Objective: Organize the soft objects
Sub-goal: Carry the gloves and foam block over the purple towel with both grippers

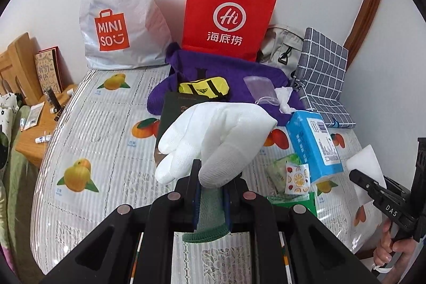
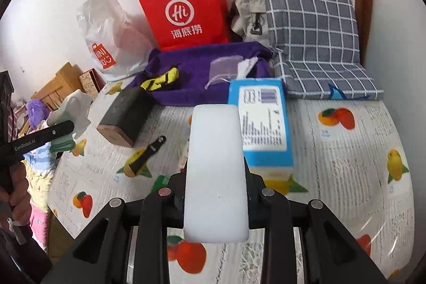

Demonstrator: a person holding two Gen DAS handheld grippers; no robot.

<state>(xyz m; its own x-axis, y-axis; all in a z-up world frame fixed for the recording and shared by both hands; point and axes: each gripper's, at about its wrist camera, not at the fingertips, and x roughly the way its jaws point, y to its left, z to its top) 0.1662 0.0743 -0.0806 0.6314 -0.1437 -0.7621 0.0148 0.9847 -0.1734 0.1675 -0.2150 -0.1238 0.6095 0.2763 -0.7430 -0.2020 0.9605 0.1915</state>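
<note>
At the far left of the desk (image 1: 80,121) a white Miniso bag (image 1: 119,17) is seen standing against the wall, with a red paper bag (image 1: 226,12) to its right. In front of the red bag a purple cloth (image 1: 255,71) is spread, on which a yellow pouch (image 1: 205,89) lies. A white glove (image 1: 213,135) is held above the desk, clamped near its green cuff between the fingers of the left gripper (image 1: 211,193). Farther right, a blue tissue pack (image 2: 262,121) lies near the grey checked cushion (image 2: 314,39). A white sponge block (image 2: 215,177) is pinched by the fingers of the right gripper (image 2: 215,177). The task is judged as partway: two soft items are lifted but not yet placed, and others are left scattered.
</note>
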